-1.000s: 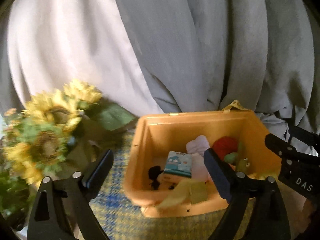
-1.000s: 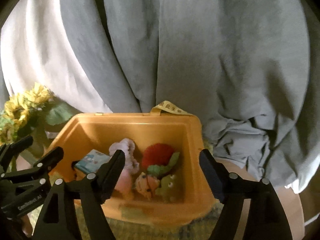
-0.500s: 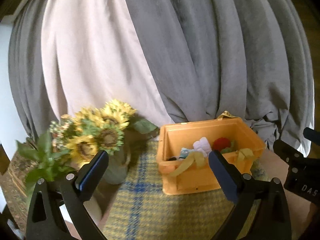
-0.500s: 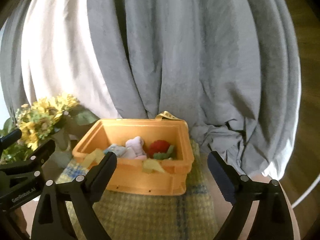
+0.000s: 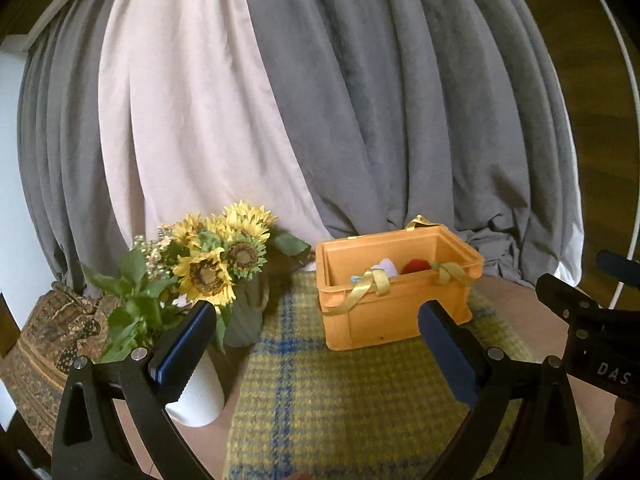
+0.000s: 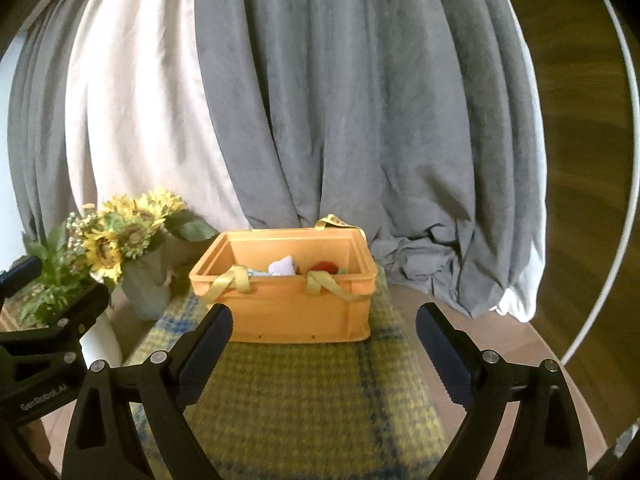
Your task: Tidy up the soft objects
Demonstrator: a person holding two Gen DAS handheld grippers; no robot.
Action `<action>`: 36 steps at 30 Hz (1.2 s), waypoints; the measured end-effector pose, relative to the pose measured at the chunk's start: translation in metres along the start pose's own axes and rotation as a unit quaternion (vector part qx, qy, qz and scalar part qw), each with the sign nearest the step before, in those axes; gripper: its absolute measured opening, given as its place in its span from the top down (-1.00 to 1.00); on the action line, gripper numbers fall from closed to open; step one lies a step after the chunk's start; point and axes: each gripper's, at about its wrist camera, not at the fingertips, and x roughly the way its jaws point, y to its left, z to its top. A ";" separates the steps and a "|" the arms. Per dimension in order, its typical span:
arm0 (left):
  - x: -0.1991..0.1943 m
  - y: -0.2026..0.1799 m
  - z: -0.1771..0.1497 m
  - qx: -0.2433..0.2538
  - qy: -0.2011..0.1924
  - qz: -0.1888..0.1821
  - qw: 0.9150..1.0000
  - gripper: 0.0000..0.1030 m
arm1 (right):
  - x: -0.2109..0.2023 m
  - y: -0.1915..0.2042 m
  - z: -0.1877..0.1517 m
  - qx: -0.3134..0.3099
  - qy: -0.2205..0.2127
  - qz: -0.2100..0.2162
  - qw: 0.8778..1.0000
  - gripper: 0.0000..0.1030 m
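An orange plastic crate (image 5: 394, 312) (image 6: 288, 312) with yellow ribbon handles stands on a yellow-blue checked cloth (image 5: 344, 392) (image 6: 304, 396). Soft toys lie inside it; only a white one (image 6: 283, 267) and a red one (image 6: 325, 266) show above the rim. My left gripper (image 5: 316, 336) is open and empty, in front of and to the left of the crate. My right gripper (image 6: 324, 340) is open and empty, in front of the crate. Each gripper shows at the edge of the other's view.
A vase of sunflowers (image 5: 224, 264) (image 6: 120, 240) stands left of the crate, with a white ribbed cup (image 5: 198, 396) in front of it. Grey and white curtains (image 6: 320, 120) hang close behind the table. A patterned cushion (image 5: 52, 336) is at far left.
Both grippers have pulled back and away from the crate, which was close below them and now sits farther off. Both stay open and empty.
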 end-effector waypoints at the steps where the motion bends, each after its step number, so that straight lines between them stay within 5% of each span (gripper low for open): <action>1: -0.007 0.000 -0.002 -0.003 -0.002 0.000 1.000 -1.00 | -0.007 0.000 -0.002 0.002 -0.002 0.001 1.000 -0.83; 24: -0.176 -0.007 -0.061 -0.036 -0.007 0.014 0.999 -1.00 | -0.166 -0.014 -0.062 -0.012 -0.035 0.025 0.999 -0.88; 36: -0.233 -0.009 -0.070 -0.036 -0.028 0.014 0.999 -1.00 | -0.226 -0.021 -0.079 -0.009 -0.045 0.031 0.998 -0.88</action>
